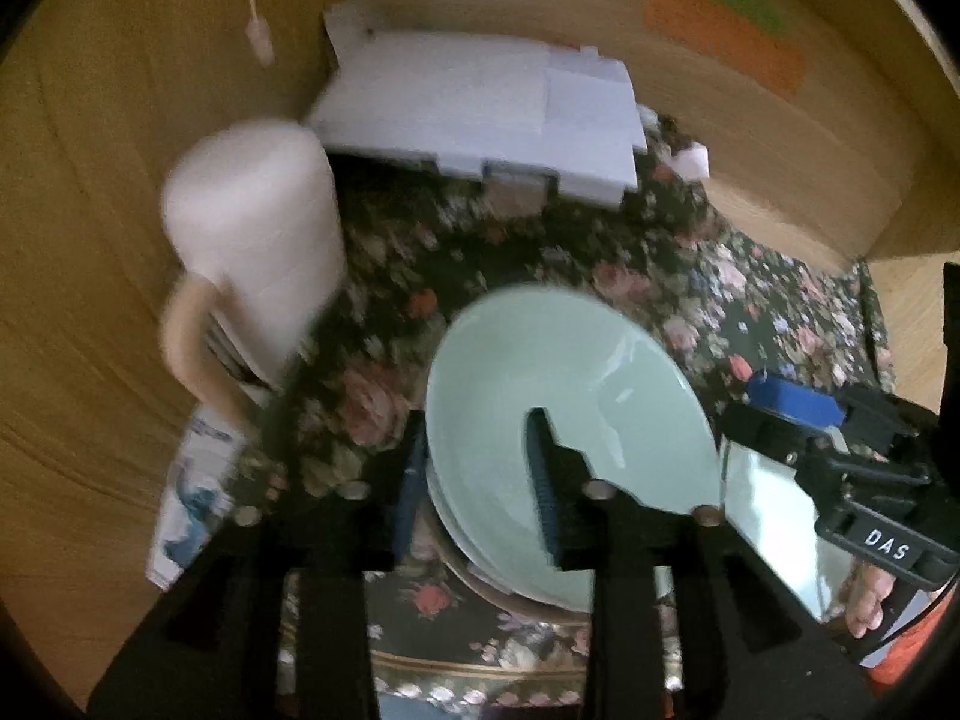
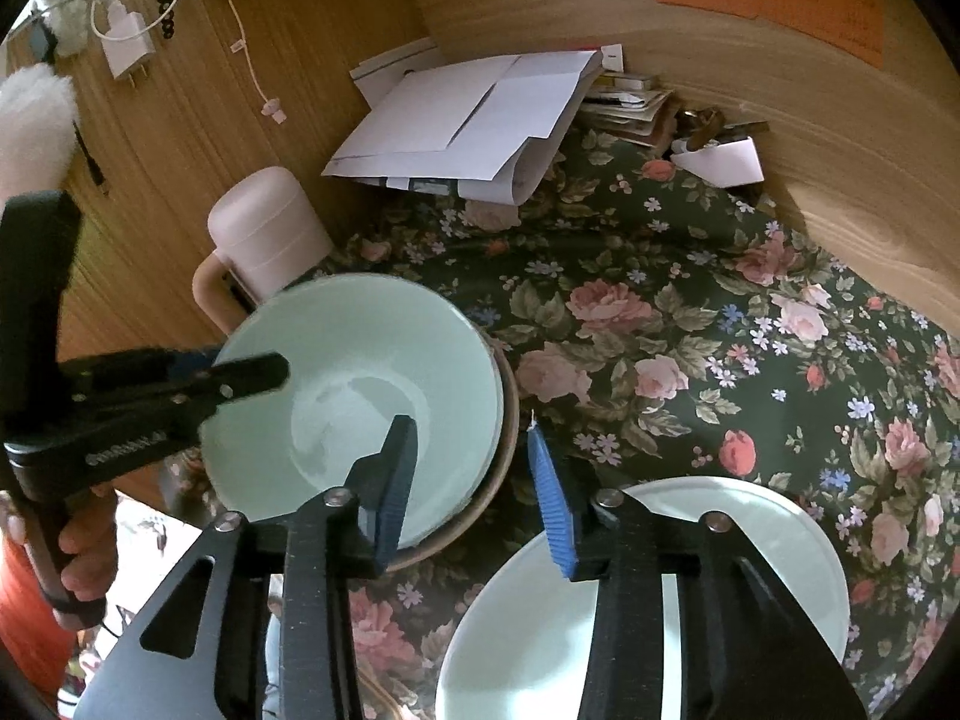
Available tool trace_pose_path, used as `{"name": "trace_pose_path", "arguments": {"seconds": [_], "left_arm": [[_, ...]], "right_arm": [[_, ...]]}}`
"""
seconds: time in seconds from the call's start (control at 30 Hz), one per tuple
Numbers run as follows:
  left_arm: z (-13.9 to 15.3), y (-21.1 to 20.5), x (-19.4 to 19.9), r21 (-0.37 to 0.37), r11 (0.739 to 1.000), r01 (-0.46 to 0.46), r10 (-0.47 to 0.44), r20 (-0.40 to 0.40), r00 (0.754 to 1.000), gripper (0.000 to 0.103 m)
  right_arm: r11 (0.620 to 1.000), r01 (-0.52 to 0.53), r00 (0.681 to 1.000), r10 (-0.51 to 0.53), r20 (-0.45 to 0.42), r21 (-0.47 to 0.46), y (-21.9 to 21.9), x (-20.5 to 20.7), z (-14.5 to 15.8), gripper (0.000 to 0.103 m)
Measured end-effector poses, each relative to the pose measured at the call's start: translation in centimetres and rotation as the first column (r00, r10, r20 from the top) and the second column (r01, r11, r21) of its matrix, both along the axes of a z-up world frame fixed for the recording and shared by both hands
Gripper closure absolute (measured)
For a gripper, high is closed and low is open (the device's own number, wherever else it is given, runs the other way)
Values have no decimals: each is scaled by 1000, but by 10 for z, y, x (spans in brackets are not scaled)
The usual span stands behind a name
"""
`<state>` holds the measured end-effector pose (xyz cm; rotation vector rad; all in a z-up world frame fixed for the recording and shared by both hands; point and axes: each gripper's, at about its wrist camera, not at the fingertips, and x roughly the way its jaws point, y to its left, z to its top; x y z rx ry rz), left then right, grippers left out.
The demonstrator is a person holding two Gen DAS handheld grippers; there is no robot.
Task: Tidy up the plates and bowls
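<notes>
Floral cloth (image 2: 660, 276): left tongs (image 1: 474, 468) grasp bowl (image 1: 564, 396) rim, bowl tilted; right tongs (image 2: 474, 480) released.

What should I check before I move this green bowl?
1. Left gripper straddles the rim of the bowl: ok.
2. Left grip firm on the rim: cannot tell, as the left wrist view is blurred.
3. Right gripper open beside the bowl's rim: ok.
4. Bowl free of the brown dish under it: cannot tell.
5. Room behind the bowl: not ok, the jug stands close.
6. Plate bare where visible: ok, though the right gripper hides part of it.
</notes>
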<state>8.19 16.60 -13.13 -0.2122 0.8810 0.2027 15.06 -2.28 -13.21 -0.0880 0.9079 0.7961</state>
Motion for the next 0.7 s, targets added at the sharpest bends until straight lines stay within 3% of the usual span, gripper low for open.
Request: {"name": "trace_pose_path", "arguments": {"seconds": [0.07,0.2,0.4,0.7], "left_arm": [[10,-4,-4,39,999,10,-11,42,999,51],[16,-3,-8,55,998,7,-9,50,999,50],[-8,17,-16,-18,999,-28,28,-1,1000,50],[-33,18,-20,-110,994,-5,2,-23,1000,45]], "right_arm": [[1000,-1,1000,1,-9,6,0,1,0,68],[1000,-5,1000,5,-12,3,2,1,-2,67],[1000,-11,1000,11,-20,-17,7,2,-8,56],[999,-37,995,34,-98,-24,22,11,-27,54]]}}
